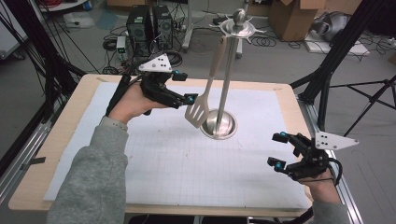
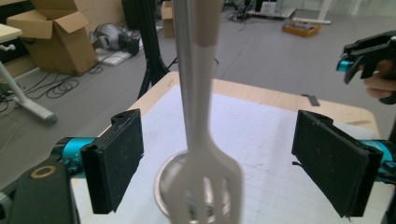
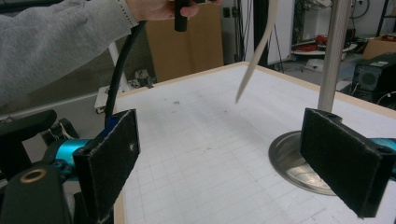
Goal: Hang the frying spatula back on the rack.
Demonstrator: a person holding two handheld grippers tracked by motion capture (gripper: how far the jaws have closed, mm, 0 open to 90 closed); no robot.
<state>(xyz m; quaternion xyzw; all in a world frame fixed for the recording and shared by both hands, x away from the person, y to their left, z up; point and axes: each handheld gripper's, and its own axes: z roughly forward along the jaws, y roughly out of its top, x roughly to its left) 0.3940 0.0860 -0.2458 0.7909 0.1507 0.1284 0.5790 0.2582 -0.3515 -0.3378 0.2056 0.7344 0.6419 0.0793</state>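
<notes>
Right now slotted spatula (image 1: 200, 110) hanging from steel stand (image 1: 226, 88) near tabletop's far edge, head beside stand base. Left gripper (image 1: 186, 88) jaws spread wide, flanking spatula, not touching. Right gripper (image 1: 278, 150) spread too, near right edge.

No legible text, label, brand, number or sign on anything here.
</notes>
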